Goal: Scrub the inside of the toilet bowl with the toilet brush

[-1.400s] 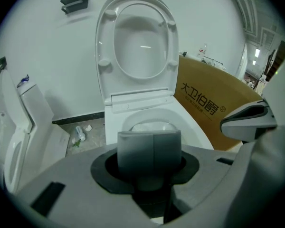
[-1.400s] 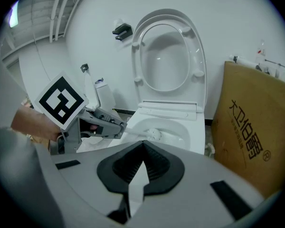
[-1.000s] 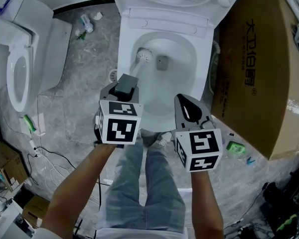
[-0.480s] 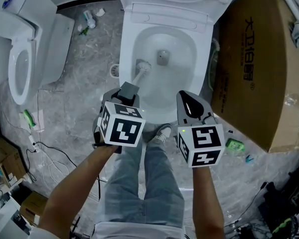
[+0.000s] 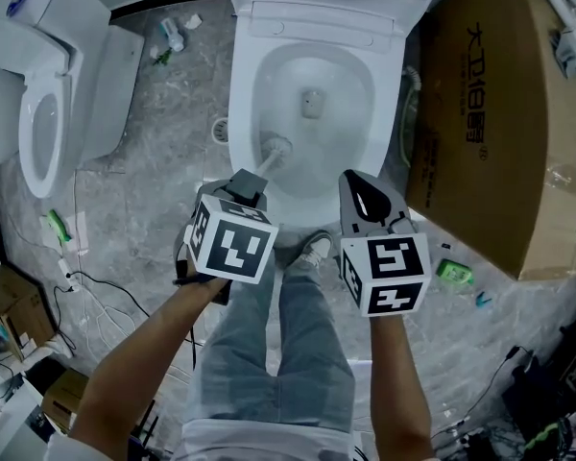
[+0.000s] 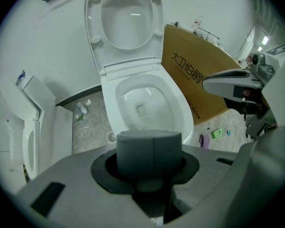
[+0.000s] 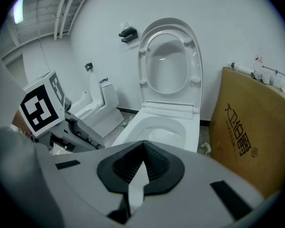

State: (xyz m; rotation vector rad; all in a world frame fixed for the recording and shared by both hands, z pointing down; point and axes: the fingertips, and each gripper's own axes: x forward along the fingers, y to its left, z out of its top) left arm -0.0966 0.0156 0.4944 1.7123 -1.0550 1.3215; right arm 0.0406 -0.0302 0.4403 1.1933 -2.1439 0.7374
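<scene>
The white toilet bowl (image 5: 245, 104) stands open, its lid raised, with a square drain insert at the bottom. The toilet brush head (image 5: 276, 148) rests against the near-left inner wall of the bowl. My left gripper (image 5: 249, 189) is shut on the brush's grey handle (image 6: 149, 153), which fills the space between its jaws over the bowl (image 6: 183, 115). My right gripper (image 5: 365, 202) hovers over the bowl's near-right rim, shut with nothing in it. In the right gripper view the closed pads (image 7: 147, 167) point at the bowl (image 7: 192, 127).
A large brown cardboard box (image 5: 499, 123) leans right beside the toilet. A second toilet (image 5: 48, 113) sits at the left. Bottles (image 5: 168, 36), a floor drain (image 5: 220, 130), cables (image 5: 86, 296) and a green item (image 5: 454, 274) lie on the floor. The person's shoe (image 5: 312, 251) is at the bowl's front.
The brush head has slid from the far-left inner wall down toward the near-left side of the bowl. Both grippers stay in about the same place.
</scene>
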